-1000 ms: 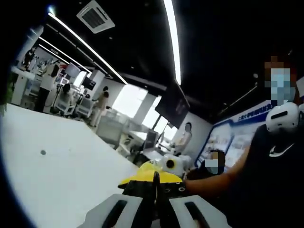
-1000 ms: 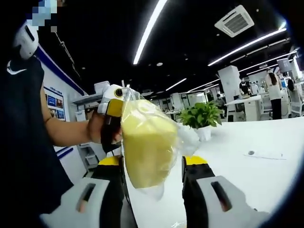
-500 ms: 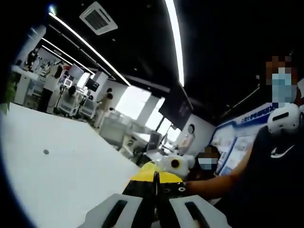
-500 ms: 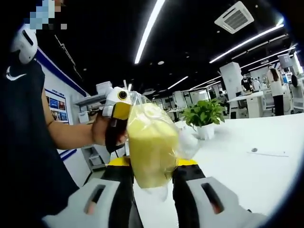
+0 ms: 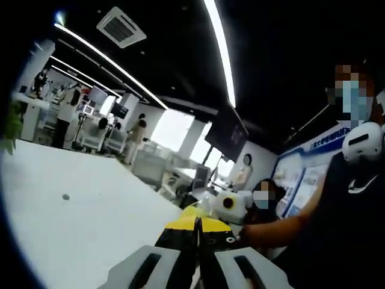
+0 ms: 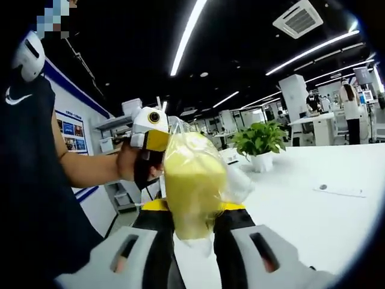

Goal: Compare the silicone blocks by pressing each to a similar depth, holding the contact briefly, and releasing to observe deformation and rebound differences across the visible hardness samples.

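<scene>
Bagged yellow block (image 6: 191, 183) upright in right claw (image 6: 192, 226)

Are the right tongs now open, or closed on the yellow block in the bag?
Closed on it: the right tongs press the yellow block from both sides, through its clear bag.

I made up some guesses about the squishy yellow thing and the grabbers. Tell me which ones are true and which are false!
1. The right gripper is squeezing a yellow block in a clear bag. True.
2. The yellow block is lying flat on the white table. False: it is held up in the air between the jaws.
3. A potted green plant stands on the white table. True.
4. The left gripper has its jaws wide open. False: in the left gripper view they are closed together.
5. A hand holds the left gripper beside the bag. True.
</scene>
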Tool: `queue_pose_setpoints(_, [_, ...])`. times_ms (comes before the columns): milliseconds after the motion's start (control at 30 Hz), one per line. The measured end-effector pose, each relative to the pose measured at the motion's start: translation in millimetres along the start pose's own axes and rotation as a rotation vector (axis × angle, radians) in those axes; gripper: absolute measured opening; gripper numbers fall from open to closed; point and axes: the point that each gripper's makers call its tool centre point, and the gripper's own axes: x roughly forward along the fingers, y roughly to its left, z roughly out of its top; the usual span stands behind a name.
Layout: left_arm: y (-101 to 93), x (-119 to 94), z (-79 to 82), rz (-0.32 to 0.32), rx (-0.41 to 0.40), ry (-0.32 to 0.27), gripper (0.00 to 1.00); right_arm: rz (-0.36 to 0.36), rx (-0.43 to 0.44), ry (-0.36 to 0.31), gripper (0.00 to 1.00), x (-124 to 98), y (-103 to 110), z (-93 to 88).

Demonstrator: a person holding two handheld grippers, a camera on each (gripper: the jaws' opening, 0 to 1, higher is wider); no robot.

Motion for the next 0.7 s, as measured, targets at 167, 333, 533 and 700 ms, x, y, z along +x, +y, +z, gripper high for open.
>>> queue_pose_setpoints(167, [4.4,-1.5,-1.5,0.017,0.017,0.006,0.0,-0.005,0.006,0.02,0.15,2.7,-0.2,-2.3])
queue_pose_setpoints(333, [6.3,-1.8,-0.4,0.026,0.006,0.007,0.0,0.005,0.023,0.034,0.11,3.9,0.4,-2.0])
queue_pose_setpoints(533, [10.6,-0.5,-1.0,0.045,-0.029,0.005,0.0,-0.001,0.018,0.051,0.09,3.5,-1.4,-3.4])
queue_pose_setpoints(700, [9.7,-0.9,-2.1,0.036,-0.006,0.019,0.0,-0.002,0.031,0.055,0.08,3.5,-1.2,-4.7])
